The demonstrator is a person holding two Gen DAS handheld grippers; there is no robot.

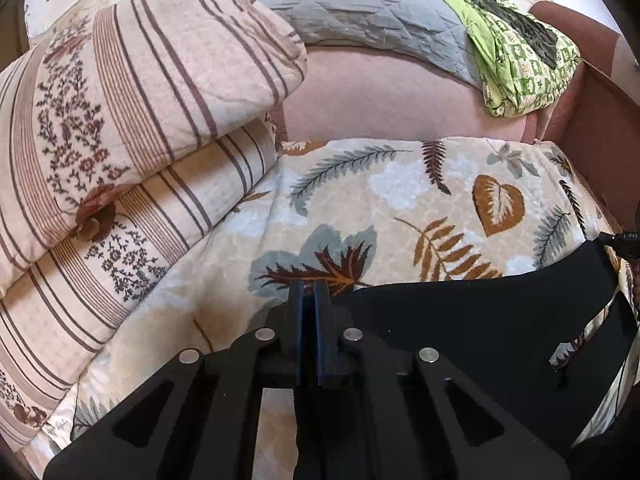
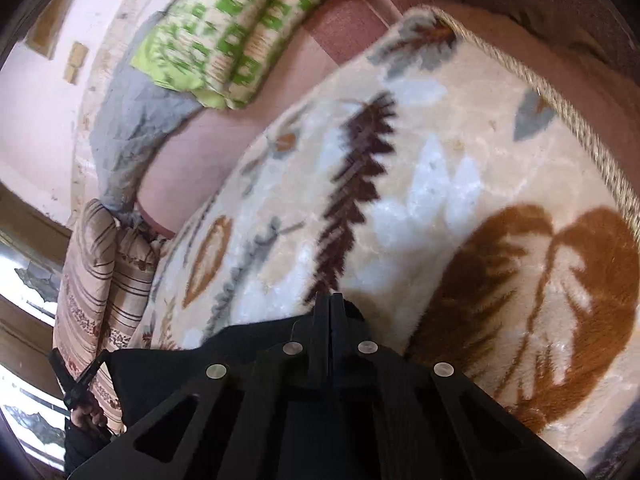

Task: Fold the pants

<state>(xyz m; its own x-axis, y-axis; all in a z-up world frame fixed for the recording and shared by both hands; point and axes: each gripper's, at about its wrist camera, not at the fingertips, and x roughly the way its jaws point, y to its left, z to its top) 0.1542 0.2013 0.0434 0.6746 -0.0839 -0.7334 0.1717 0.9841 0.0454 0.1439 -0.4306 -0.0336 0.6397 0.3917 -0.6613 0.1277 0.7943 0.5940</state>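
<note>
My left gripper [image 1: 309,286] has its jaws drawn close together, and the edge of the black pants [image 1: 480,320] runs into them, so it is holding the cloth. The pants stretch from there to the right, over the leaf-patterned blanket [image 1: 380,200] which covers the bed. At the far right edge of this view I see a small part of the other gripper, near the pants' far corner.

My right gripper [image 2: 330,300] is also pressed shut, with the jaws meeting. Black cloth of the pants [image 2: 168,372] bunches just beside and under the tips, and I believe they pinch it, though the exact place of contact is hidden by the gripper's body. In this view the pants lie at the lower left, on the same blanket [image 2: 440,180].

Behind the blanket, a folded striped quilt [image 1: 140,100] is at the left, a grey pillow [image 1: 340,4] further back, and a green patterned cloth [image 1: 520,64] beside the pillow.
</note>
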